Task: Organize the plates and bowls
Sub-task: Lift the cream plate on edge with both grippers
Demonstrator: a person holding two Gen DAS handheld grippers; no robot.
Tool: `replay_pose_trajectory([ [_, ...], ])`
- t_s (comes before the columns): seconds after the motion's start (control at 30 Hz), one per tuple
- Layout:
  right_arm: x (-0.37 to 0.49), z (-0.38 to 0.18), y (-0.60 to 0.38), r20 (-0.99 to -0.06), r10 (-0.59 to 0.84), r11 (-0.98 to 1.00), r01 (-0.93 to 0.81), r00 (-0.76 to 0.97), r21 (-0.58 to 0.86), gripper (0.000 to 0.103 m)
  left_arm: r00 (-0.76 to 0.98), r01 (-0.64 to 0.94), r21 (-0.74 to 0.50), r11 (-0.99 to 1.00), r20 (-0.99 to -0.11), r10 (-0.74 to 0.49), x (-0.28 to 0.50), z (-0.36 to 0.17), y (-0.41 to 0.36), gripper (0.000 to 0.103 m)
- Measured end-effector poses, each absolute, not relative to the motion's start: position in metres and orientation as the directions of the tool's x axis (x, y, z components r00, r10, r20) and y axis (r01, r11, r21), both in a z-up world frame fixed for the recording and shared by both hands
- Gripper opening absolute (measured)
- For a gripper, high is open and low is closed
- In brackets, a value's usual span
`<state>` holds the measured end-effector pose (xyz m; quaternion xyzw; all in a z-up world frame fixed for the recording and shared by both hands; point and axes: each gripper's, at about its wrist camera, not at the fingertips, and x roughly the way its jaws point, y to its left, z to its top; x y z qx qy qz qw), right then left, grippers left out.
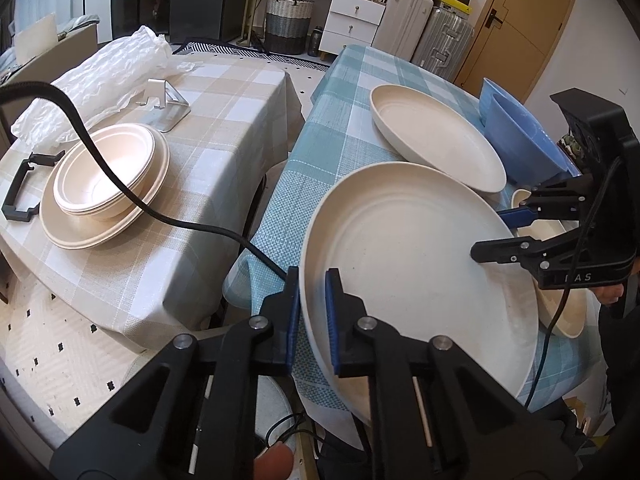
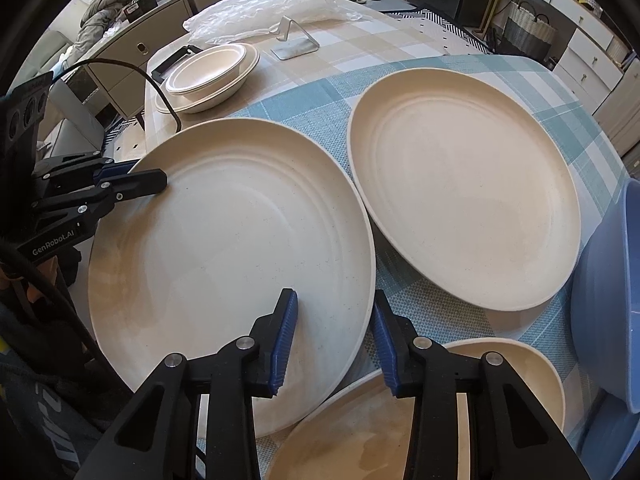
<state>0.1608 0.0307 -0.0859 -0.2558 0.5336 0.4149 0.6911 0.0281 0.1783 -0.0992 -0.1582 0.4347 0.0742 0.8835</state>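
large cream plate (image 2: 224, 248) on the blue checked tablecloth (image 1: 352, 92), near edge hanging past the table's edge. left tongs (image 1: 311, 316) clamped on its near-left rim, one pad under, one on top. right tongs (image 2: 334, 340) straddling the opposite rim, jaws partway apart, pads seemingly not pressing yet, though hard to tell. second cream plate (image 2: 464, 204) just beyond, rim touching or nearly so. cream bowl (image 2: 400, 432) tucked under the near plate's edge. blue bowl (image 1: 520, 136) further right. on the beige checked cloth (image 1: 208, 120) apart: stacked bowls on a plate (image 1: 106, 188), metal stand (image 1: 166, 106), crumpled plastic wrap (image 1: 108, 76).
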Motion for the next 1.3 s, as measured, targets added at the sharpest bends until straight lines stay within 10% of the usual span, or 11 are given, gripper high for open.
replay_pose_trajectory([
  [0.53, 0.158, -0.073, 0.024, -0.94, 0.317, 0.561, -0.824, 0.124, 0.08, 0.016, 0.622, -0.281, -0.216, 0.935, -0.783, 0.006, 0.025, -0.097, 0.181, 0.009],
  [1.3, 0.141, -0.042, 0.014, -0.922, 0.344, 0.614, -0.786, 0.179, 0.077, 0.015, 0.664, -0.28, -0.222, 0.934, -0.748, 0.021, 0.013, -0.077, 0.178, 0.011],
])
